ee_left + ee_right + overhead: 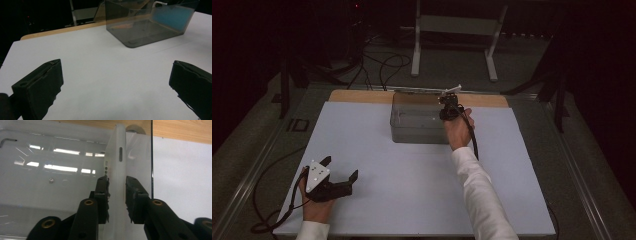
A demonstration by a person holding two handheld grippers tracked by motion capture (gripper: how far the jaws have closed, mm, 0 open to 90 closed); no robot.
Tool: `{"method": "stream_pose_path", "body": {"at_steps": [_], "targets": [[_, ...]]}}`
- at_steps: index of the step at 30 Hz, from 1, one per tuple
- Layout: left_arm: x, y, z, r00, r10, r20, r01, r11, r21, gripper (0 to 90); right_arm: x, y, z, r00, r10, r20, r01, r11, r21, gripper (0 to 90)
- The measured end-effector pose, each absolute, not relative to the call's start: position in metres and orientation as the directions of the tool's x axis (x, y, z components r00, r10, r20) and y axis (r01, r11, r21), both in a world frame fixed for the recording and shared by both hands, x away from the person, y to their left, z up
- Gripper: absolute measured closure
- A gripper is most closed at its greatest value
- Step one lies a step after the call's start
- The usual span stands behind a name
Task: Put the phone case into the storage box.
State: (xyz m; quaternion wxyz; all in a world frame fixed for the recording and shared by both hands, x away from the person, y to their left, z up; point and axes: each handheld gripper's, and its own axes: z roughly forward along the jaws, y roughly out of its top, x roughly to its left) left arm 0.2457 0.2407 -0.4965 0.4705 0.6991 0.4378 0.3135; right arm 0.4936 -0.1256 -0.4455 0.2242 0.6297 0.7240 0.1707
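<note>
- Dim surroundings frame a white worktop (412,170) with a wooden strip along its far edge; a smoke-grey clear plastic box (419,122) stands near that edge.
- A flat white phone-like slab (117,177) is seen standing on edge inside the box, close to its right-hand wall.
- The right gripper (117,195) is reached into the box with its jaws set narrowly to either side of the slab; the pads appear just clear of it, so no firm hold is judged.
- The left gripper (339,172) is rested low on the near left of the worktop, jaws wide and empty.
- For a clean release, the jaws should be opened evenly and the gripper lifted straight up, so the slab is not tipped.
</note>
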Motion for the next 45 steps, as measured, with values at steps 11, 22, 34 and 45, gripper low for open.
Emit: {"method": "stream_pose_path", "body": {"at_steps": [11,22,34,45], "targets": [[0.246,0.240,-0.497,0.422,0.906,0.026,0.319,-0.175,0.932,0.1,0.491,-0.124,-0.442,-0.175,0.978,-0.112,0.819,0.208,0.534,60.2],[0.246,0.240,-0.497,0.425,0.905,0.027,0.321,-0.178,0.930,0.1,0.484,-0.126,-0.430,-0.254,0.960,-0.120,0.761,0.276,0.587,47.7],[0.246,0.240,-0.498,0.425,0.905,0.026,0.322,-0.178,0.930,0.1,0.479,-0.128,-0.428,-0.301,0.945,-0.128,0.718,0.313,0.621,29.1],[0.246,0.240,-0.498,0.426,0.904,0.026,0.322,-0.178,0.930,0.1,0.467,-0.136,-0.432,-0.374,0.920,-0.119,0.645,0.350,0.679,13.8]]}}
